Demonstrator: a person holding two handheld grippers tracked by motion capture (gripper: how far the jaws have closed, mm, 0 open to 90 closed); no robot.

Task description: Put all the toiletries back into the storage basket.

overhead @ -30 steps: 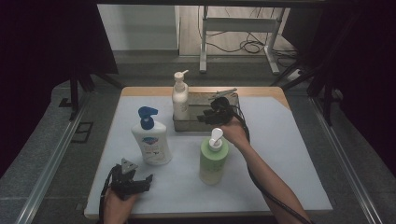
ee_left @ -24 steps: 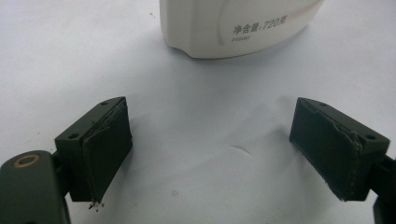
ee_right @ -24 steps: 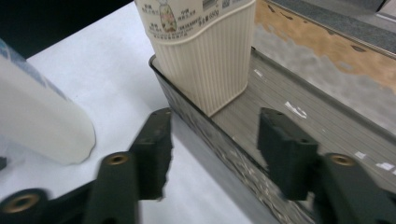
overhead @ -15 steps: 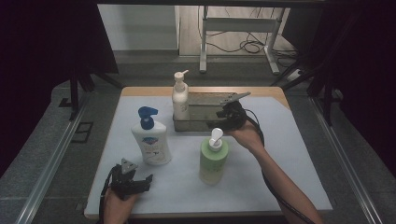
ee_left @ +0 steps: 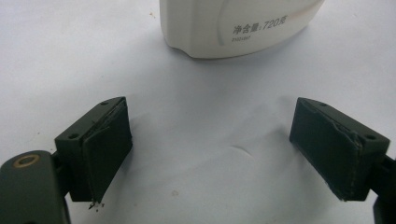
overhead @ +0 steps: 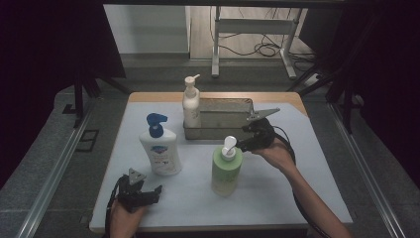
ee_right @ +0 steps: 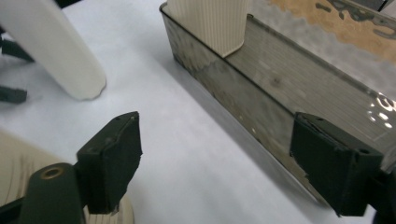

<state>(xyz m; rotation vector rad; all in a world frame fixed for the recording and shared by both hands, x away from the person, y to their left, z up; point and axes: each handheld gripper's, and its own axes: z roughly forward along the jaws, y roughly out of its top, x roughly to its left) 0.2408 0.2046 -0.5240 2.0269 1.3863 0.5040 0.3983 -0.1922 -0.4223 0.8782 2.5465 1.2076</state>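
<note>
Right, status from my side.

Right fingers: the pads (ee_right: 112, 161) stand wide with nothing between them; the jaws have just been opening, released.
Right gripper (overhead: 246, 136): sits just behind the pump head of the green pump bottle with the white pump (overhead: 227, 166), in front of the grey metal tray (overhead: 225, 116).
Left fingers: the pads (ee_left: 108, 149) are spread apart over bare white table cover (overhead: 277, 193), gripping nothing.
Left gripper (overhead: 148, 194): parked at the near left edge, below the white soap bottle with the blue pump (overhead: 159, 148), whose base shows ahead of my jaws.
Cream pump bottle (overhead: 191, 105): standing upright in the left end of the tray.
Green bottle: upright on the cover, in front of the tray, free of both grippers.
Risk 1: my right jaw is close beside the tray's front wall; closing or swinging here could catch the wall and drag the tray with the cream bottle in it.
Risk 2: the green bottle is tall; a clip on its pump nozzle from my right gripper would likely tip it.
Risk 3: gripping only the pump head may let it swivel or slip; lower on the body looks safer.
Right arm: forearm comes in from bottom right, wrist bent inward, gripper roughly level and pointing left.
Left arm: hand low at the table edge, gripper pointing right.
</note>
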